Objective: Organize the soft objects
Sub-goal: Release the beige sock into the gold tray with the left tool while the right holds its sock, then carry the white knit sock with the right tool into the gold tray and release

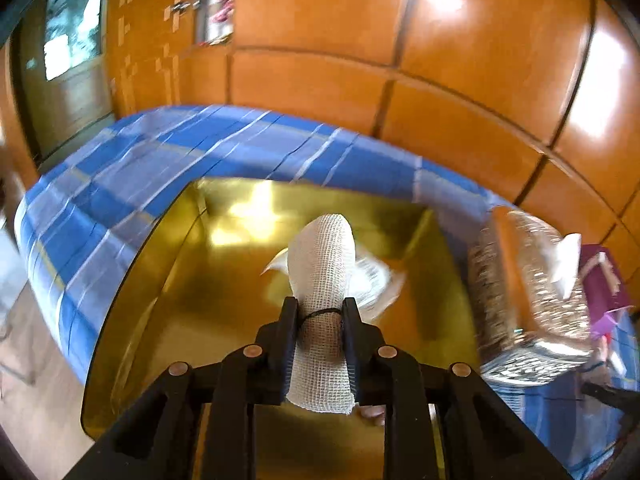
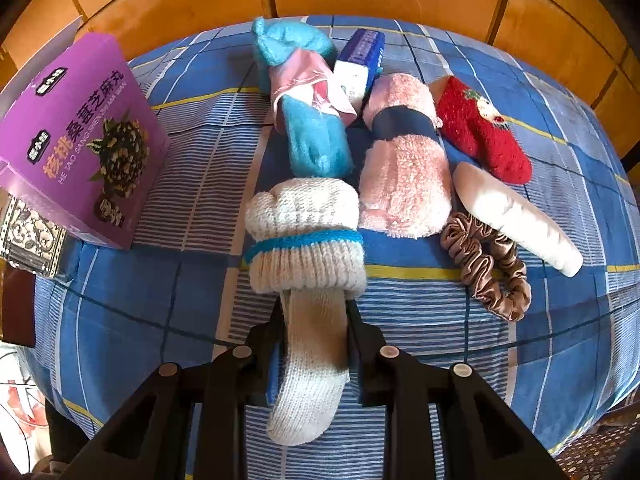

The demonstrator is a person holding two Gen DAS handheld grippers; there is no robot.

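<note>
gauze roll [image 1: 320, 304] between left tool [image 1: 320, 308] pads — above gold tray [image 1: 168, 280]

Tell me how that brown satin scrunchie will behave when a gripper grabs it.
The scrunchie looks limp: its gathered folds lie slack on the checked sheet, so it would likely sag. The shiny fabric suggests it may slip between pads. It seems light and, lying flat, unlikely to roll.

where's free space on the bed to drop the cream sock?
Bare checked sheet between the purple box and the blue sock roll, plus the near strip on either side of the right claw. Crowded on the right: pink fuzzy roll, red sock, scrunchie packed close together.
</note>
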